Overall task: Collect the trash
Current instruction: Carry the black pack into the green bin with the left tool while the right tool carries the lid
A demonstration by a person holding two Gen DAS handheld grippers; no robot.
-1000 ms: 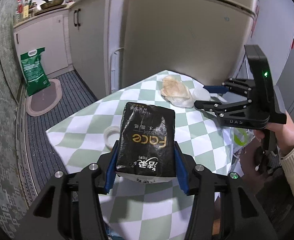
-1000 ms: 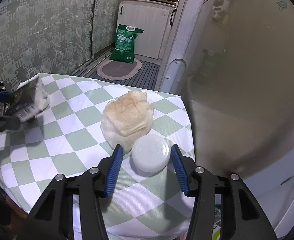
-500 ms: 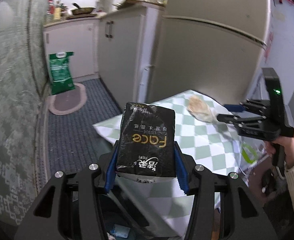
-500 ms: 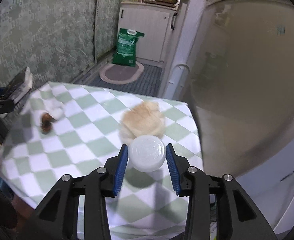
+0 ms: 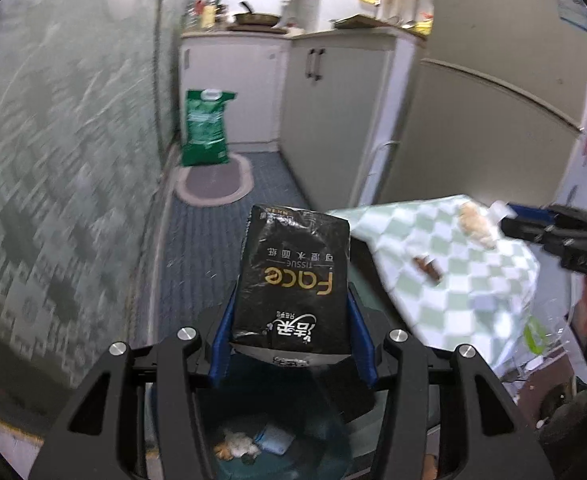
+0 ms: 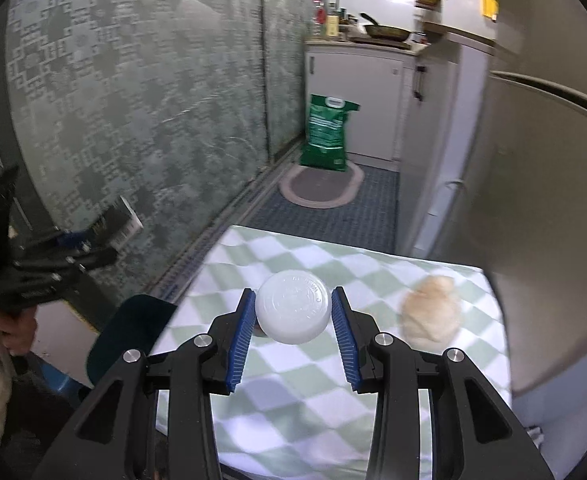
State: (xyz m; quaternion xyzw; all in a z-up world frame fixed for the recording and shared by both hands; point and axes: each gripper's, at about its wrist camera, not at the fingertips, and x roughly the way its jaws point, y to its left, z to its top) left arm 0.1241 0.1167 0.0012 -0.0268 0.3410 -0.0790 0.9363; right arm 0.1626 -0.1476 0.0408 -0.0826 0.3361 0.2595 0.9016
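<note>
My left gripper (image 5: 291, 328) is shut on a black tissue pack (image 5: 293, 276) with gold lettering. It holds the pack off the table's left side, above a dark bin (image 5: 253, 440) with trash in it. My right gripper (image 6: 293, 320) is shut on a round white plastic lid (image 6: 293, 306), lifted above the green-checked table (image 6: 373, 360). A bagged flatbread (image 6: 431, 314) lies on the table to the right of the lid. A small brown scrap (image 5: 427, 268) lies on the cloth. The left gripper also shows in the right wrist view (image 6: 93, 240).
A fridge (image 5: 493, 120) stands behind the table. White cabinets (image 5: 333, 92), a green sack (image 6: 327, 138) and an oval mat (image 6: 321, 184) are across the dark floor. A patterned glass wall (image 6: 133, 120) runs on the left. The bin's dark rim (image 6: 133, 332) sits by the table's left edge.
My left gripper carried the tissue pack off the table to above the bin. My right gripper shut on the white lid, lifted it and moved left, away from the flatbread.
</note>
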